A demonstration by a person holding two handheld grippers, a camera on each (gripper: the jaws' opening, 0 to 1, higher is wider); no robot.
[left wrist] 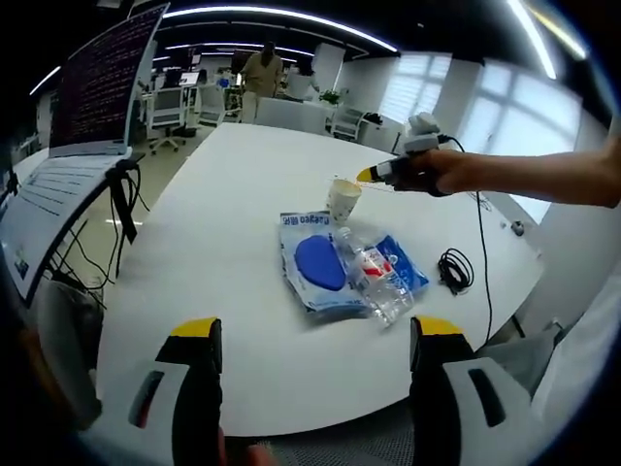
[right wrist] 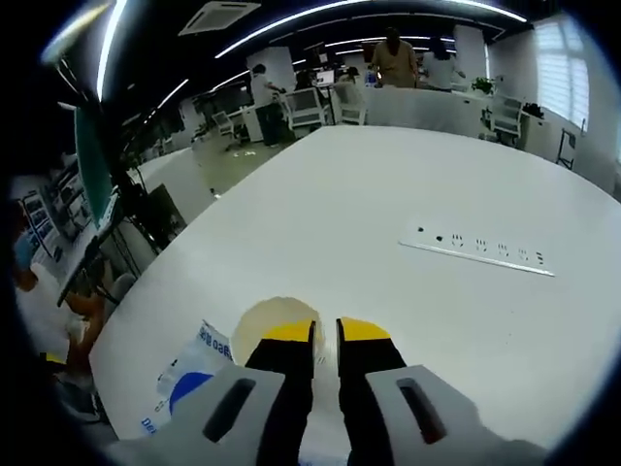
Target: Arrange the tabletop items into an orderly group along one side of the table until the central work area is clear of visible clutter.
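The left gripper (left wrist: 315,340) has two broad white fingers (left wrist: 189,388) with yellow tips above a black band and a dark slot in each face. The right gripper (right wrist: 326,335) is built alike: white fingers (right wrist: 374,388), yellow tips, black inner faces, dark slots. In the left gripper view its grey body (left wrist: 419,155) ends in a yellow tip.

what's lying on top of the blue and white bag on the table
A clear plastic bottle with a red and white label lies on its side across the blue and white bag. The bottle hides part of the bag's print; anything under the bag is covered.
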